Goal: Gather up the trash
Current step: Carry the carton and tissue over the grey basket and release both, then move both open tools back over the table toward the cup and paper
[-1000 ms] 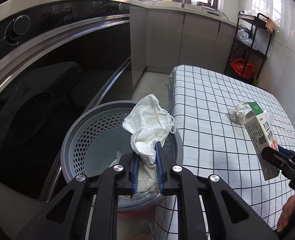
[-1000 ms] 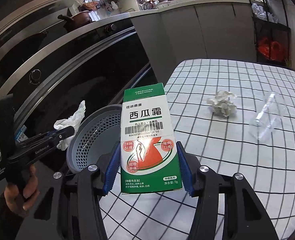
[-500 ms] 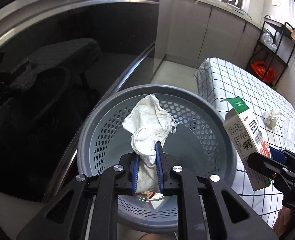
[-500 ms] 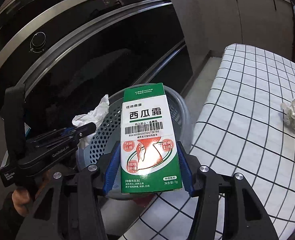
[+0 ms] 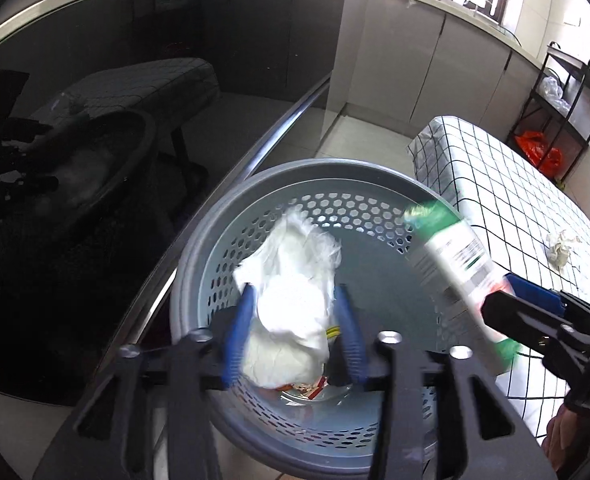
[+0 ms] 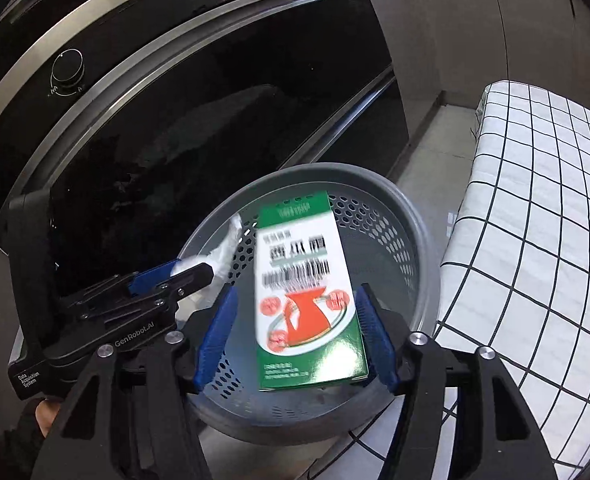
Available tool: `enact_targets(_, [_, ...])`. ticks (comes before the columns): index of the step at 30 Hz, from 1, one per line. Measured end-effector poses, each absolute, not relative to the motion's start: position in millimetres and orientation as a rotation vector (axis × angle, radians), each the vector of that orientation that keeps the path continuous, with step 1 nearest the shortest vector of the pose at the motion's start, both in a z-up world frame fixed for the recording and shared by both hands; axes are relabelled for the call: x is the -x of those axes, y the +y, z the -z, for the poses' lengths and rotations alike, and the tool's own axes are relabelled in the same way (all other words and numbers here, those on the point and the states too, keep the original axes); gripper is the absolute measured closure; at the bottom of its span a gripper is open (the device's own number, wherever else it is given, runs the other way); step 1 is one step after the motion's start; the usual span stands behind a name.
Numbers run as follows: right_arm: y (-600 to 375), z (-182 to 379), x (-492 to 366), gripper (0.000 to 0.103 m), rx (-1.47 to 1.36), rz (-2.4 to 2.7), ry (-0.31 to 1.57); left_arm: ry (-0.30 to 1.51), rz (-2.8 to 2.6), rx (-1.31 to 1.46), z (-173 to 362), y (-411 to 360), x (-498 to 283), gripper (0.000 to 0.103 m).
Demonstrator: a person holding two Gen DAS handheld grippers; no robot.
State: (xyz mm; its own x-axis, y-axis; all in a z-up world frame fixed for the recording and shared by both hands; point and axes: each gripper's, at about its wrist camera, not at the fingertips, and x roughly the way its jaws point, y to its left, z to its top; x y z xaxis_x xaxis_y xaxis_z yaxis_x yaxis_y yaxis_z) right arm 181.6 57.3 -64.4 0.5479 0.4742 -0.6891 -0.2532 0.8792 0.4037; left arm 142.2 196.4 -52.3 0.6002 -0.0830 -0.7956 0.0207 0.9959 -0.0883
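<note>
A grey perforated basket (image 5: 223, 240) stands on the floor beside the table. My left gripper (image 5: 293, 332) hangs over it, its jaws opening around a crumpled white tissue (image 5: 291, 300), which is blurred and loose between the blue pads. My right gripper (image 6: 295, 336) is above the same basket (image 6: 415, 248). Its jaws are opening too, and a green, white and red box (image 6: 307, 292) tilts, blurred, between the pads with a gap on the left side. In the left wrist view the box (image 5: 451, 264) leans over the basket's right rim.
A black glass appliance front (image 6: 175, 120) rises just behind the basket. The table with a checked cloth (image 5: 515, 200) lies to the right and bears another crumpled tissue (image 5: 559, 246). Small red and white scraps (image 5: 307, 388) lie on the basket's floor. A black rack (image 5: 567, 100) stands far right.
Both grippers came over the basket and sank a little. The left jaws parted from the tissue. The right jaws widened and the box began to slip and tilt.
</note>
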Motion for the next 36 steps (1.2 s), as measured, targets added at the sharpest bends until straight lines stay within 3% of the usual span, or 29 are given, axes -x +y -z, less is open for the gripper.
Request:
enact_targets(1, [57,63,-180,0.036,-0.273,-0.437,0.886,0.922,0.052,0.079,52,199,-141,0.039])
enact_targets(2, [56,62,-179,0.036,-0.273,-0.434,0.881,0.920,0.045,0.084,52,200,-140,0.038])
enact_targets(12, [45,55,-162,0.036,-0.283,-0.401,0.876,0.939,0.035,0.089,49,199,-125,0.037])
enact_targets(20, [15,44,-132,0.036,-0.284,-0.348,0.843,0.898,0.062,0.070,24,181,-105,0.027])
enact_targets(36, [-152,28,-23,0.032,-0.348,0.058,0.774,0.800,0.277,-0.002,-24,47,-84,0.013])
